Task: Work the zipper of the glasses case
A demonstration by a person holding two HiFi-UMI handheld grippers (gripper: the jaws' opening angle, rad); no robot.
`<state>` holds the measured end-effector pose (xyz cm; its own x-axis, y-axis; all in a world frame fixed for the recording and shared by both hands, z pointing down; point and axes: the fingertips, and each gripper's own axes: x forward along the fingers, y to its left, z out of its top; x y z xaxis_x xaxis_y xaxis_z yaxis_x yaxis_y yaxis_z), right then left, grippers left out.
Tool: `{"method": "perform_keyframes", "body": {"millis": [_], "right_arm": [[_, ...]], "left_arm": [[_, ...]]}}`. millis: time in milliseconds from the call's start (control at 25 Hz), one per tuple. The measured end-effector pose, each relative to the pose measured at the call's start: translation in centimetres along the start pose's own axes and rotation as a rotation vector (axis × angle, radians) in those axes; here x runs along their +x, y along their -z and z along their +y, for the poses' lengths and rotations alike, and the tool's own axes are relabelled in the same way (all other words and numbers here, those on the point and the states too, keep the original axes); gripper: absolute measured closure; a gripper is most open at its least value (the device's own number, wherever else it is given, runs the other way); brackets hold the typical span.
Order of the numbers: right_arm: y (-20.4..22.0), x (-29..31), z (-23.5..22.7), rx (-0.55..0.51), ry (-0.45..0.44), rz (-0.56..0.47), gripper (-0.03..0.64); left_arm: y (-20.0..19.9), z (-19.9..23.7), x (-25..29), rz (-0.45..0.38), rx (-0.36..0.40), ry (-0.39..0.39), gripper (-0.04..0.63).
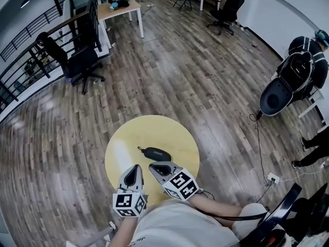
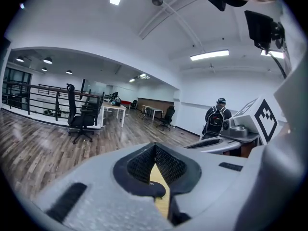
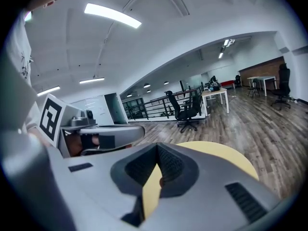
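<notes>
A black zippered glasses case (image 1: 155, 154) lies near the middle of the round yellow table (image 1: 128, 138), its zipper pull (image 1: 140, 148) pointing left. My left gripper (image 1: 136, 167) hovers just in front of the case's left end, jaws closed on nothing. My right gripper (image 1: 153, 165) sits right beside it, its tip at the case's near edge, also shut and empty. In the left gripper view the left gripper (image 2: 155, 150) shows a sliver of table and a dark bit of the case (image 2: 156, 189) below its closed tips. The right gripper (image 3: 158, 150) shows only yellow table.
Wooden floor surrounds the small table. A black office chair (image 1: 82, 63) and white desk (image 1: 121, 12) stand at the far left by a railing. A person with a backpack (image 1: 303, 60) is at the far right; a cable and power strip (image 1: 272, 178) lie on the floor to the right.
</notes>
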<state>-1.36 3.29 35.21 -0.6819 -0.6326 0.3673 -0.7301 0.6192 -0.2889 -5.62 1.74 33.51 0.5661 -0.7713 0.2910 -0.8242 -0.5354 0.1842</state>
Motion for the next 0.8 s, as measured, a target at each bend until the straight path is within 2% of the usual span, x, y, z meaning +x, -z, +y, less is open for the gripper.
{"method": "perform_keyframes", "body": {"millis": [800], "right_arm": [[-0.02,-0.55,-0.43,0.024,-0.011,-0.004,0.617]], "left_arm": [[0.43,-0.8,-0.83,0.025,0.018,-0.028,0.591]]}}
